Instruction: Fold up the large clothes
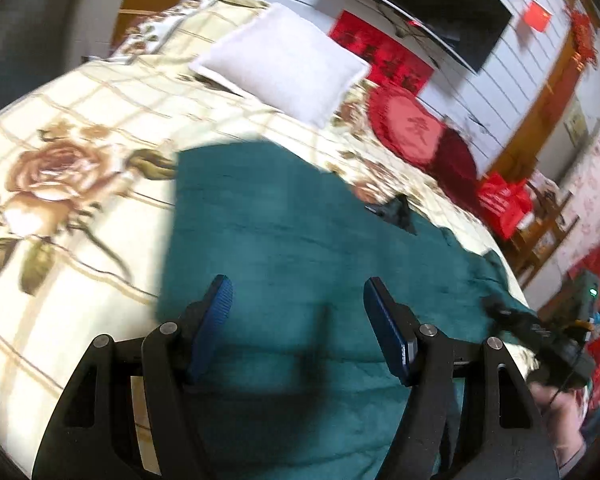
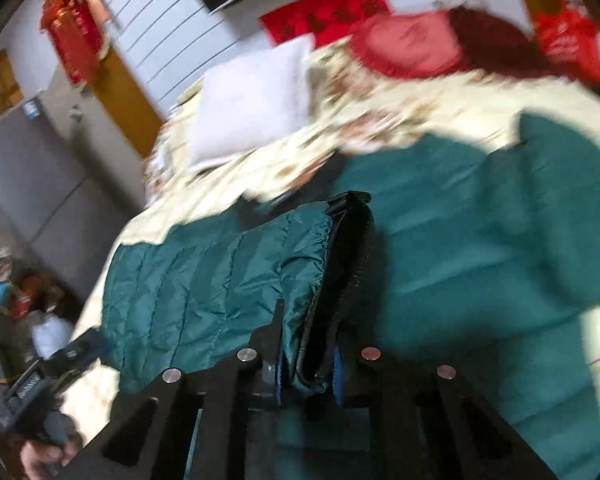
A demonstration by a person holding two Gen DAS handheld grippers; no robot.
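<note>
A dark green quilted jacket (image 1: 292,248) lies spread on a bed with a cream floral cover (image 1: 72,128). My left gripper (image 1: 298,300) is open and empty, hovering just above the jacket's flat body. In the right wrist view my right gripper (image 2: 306,376) is shut on the jacket's sleeve (image 2: 220,280) near its black cuff (image 2: 352,240) and holds it lifted over the jacket's body (image 2: 480,240). The right gripper also shows at the left wrist view's right edge (image 1: 556,344). The left gripper shows at the lower left of the right wrist view (image 2: 40,380).
A white pillow (image 1: 284,60) and a red round cushion (image 1: 416,128) lie at the head of the bed. A dark TV (image 1: 432,4) and red banners hang on the wall behind. Wooden furniture and red bags (image 1: 504,200) stand beside the bed.
</note>
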